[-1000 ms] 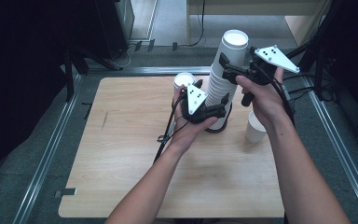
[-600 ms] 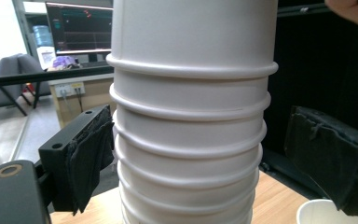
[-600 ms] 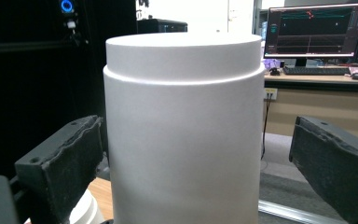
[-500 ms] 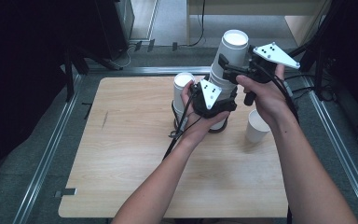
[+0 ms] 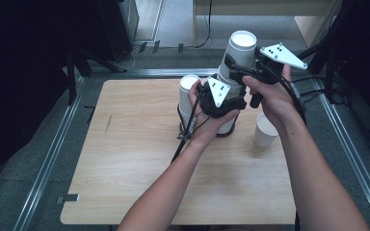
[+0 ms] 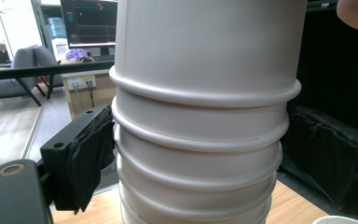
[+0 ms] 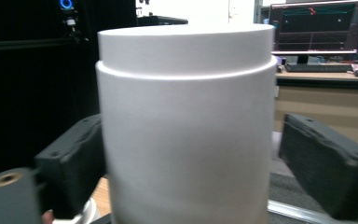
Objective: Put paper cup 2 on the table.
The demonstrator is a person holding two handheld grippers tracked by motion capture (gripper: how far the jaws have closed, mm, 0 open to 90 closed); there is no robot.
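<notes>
The desk [image 5: 125, 183] is the biggest thing here, a pale wood-grain top sitting inside a metal frame, with dark surroundings to the left and a grey floor beyond. In the hand-held gripper views, monitors and an office chair are showing up in the room behind.

On it, a tall stack of white paper cups [image 5: 236, 62] is standing upright toward the far middle, nested upside down so the closed bottom of the top one is facing up and the long axis is running straight up and down. The base of the stack is hiding behind the left hand, so I can't see how it's sitting on the desk.

The left hand-held gripper [image 5: 221, 98] is sitting low on the stack. In the left hand-held gripper view one padded jaw is pressing against the ribbed rims [image 6: 200, 154], the other jaw is cut off behind the cups, so I can't tell for sure if it's gripping.

The right hand-held gripper [image 5: 238, 72] is up at the top cup [image 7: 186, 126]. Its jaws have just been closing with that cup between them; the right pad is still standing clear, so it's not clamped yet.

A second short stack [image 5: 189, 96] is standing just left, half hidden by the left hand-held gripper, and a single cup [image 5: 265, 131] is sitting upright to the right, apart from the rest.
</notes>
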